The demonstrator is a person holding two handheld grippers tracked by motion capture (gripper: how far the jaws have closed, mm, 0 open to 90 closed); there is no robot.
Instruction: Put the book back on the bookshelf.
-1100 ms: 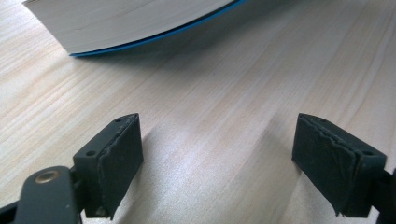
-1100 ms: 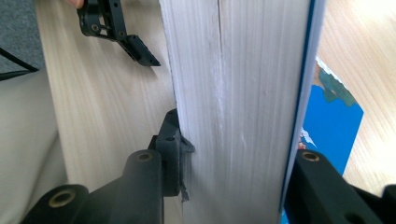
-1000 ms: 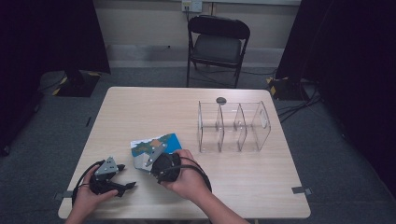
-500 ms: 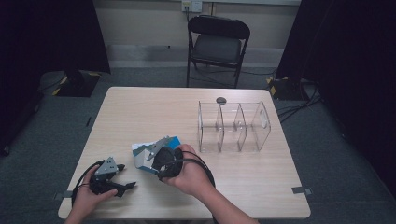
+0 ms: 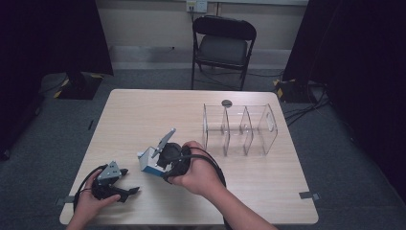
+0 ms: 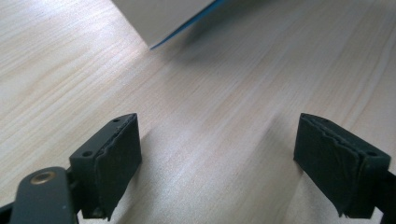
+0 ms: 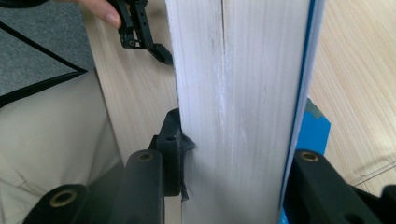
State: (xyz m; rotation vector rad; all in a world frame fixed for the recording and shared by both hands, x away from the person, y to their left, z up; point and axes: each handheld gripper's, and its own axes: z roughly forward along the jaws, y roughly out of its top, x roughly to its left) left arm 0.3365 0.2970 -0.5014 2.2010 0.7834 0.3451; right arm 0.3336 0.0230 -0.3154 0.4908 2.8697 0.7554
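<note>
A thick book [image 5: 145, 166] with a blue cover and white page edges is tipped up on edge above the front of the table [image 5: 143, 115]. My right gripper [image 5: 152, 160] is shut on it. In the right gripper view the page block [image 7: 238, 93] stands between the two jaws, which press on both sides, with the right gripper [image 7: 229, 186] low in the picture. My left gripper [image 5: 130, 181] rests open on the table at the front left. Between its jaws lies bare wood [image 6: 217, 154], and a corner of the book [image 6: 159, 18] hangs ahead of it.
A clear three-bay organiser [image 5: 239, 129] stands at the right of the table, with a small dark round thing [image 5: 226, 103] behind it. A black folding chair [image 5: 222, 45] stands beyond the far edge. The left gripper [image 7: 140, 32] shows past the book.
My right hand has lifted the book off the table and tipped it up on edge. The left gripper has stayed where it was.
</note>
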